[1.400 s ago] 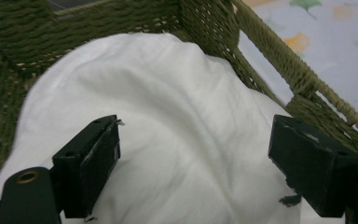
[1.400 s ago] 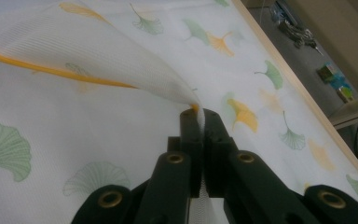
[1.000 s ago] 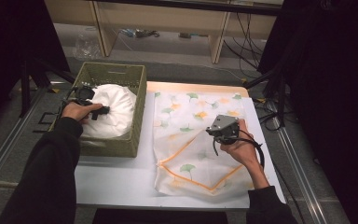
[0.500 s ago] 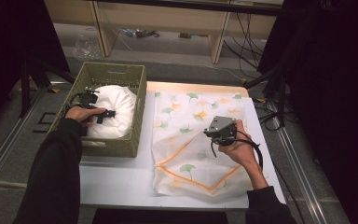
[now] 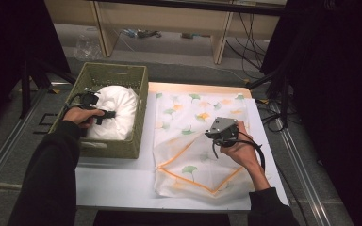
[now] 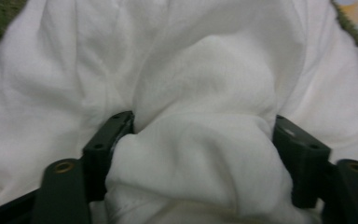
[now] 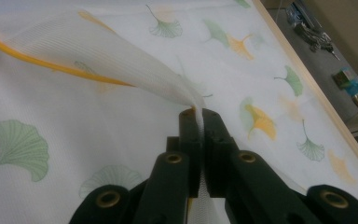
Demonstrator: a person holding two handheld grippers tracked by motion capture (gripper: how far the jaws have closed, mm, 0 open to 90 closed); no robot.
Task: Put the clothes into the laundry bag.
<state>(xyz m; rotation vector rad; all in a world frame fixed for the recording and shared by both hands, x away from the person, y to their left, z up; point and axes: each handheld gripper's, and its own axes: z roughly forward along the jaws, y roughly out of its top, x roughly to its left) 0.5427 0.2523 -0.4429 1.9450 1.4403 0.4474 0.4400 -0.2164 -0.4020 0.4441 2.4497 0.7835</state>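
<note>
A white cushion-like bundle of cloth [image 5: 120, 106] lies in a green woven basket [image 5: 113, 70] at the left. My left gripper [image 5: 107, 114] is pressed into it, jaws wide apart, and a fold of the white cloth [image 6: 205, 154] bulges between them [image 6: 203, 135]. A white mesh bag [image 5: 193, 113] printed with ginkgo leaves and trimmed in orange lies flat on the table. My right gripper [image 5: 211, 139] is shut on the bag's upper layer [image 7: 121, 51], pinching it between the jaw tips [image 7: 198, 114] and holding it a little above the lower layer.
The white table [image 5: 118, 181] has bare room in front of the basket and along its near edge. Beyond the far edge are wooden shelf legs [image 5: 219, 42] and cables on the floor. Dark curtains stand on both sides.
My left gripper has shifted slightly right and pushed deeper into the white cloth. The right gripper has stayed almost still, holding the bag's layer.
</note>
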